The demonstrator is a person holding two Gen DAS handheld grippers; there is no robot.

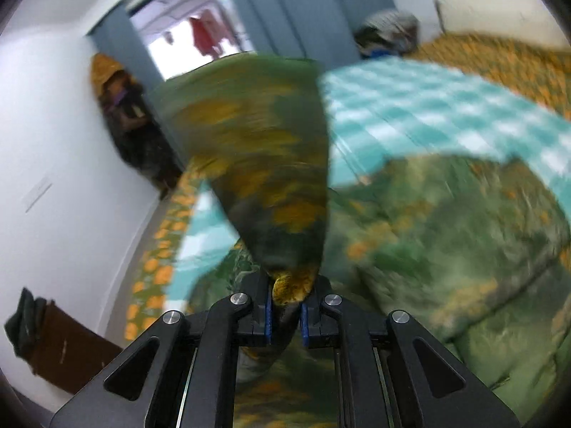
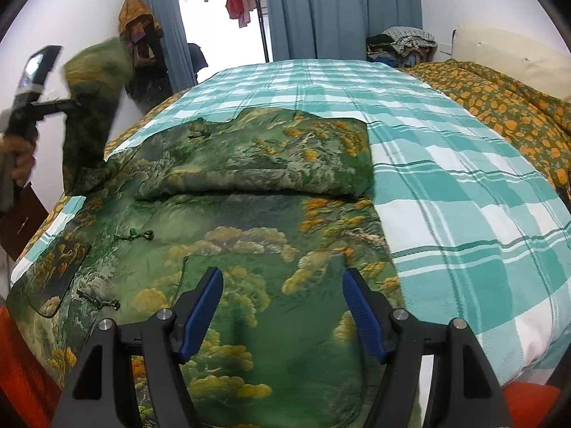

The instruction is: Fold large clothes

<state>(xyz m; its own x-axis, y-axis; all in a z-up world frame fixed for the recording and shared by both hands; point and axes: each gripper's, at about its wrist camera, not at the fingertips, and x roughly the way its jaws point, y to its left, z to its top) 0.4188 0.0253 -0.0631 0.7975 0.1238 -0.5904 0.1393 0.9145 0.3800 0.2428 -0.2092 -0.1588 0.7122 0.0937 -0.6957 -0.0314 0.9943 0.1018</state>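
A large green jacket with a landscape print and orange flowers lies spread on the teal checked bedcover; its upper part is folded over in a band. In the left wrist view my left gripper is shut on a bunched end of the jacket's sleeve, which rises blurred in front of the lens. In the right wrist view that left gripper is held up at the bed's left side by a hand, with the sleeve hanging from it. My right gripper is open over the jacket's near part, with nothing between its pads.
An orange-flowered quilt and a cream pillow lie at the bed's right. A clothes pile sits behind the bed by blue curtains. Garments hang on the left wall. A brown cabinet stands at the left.
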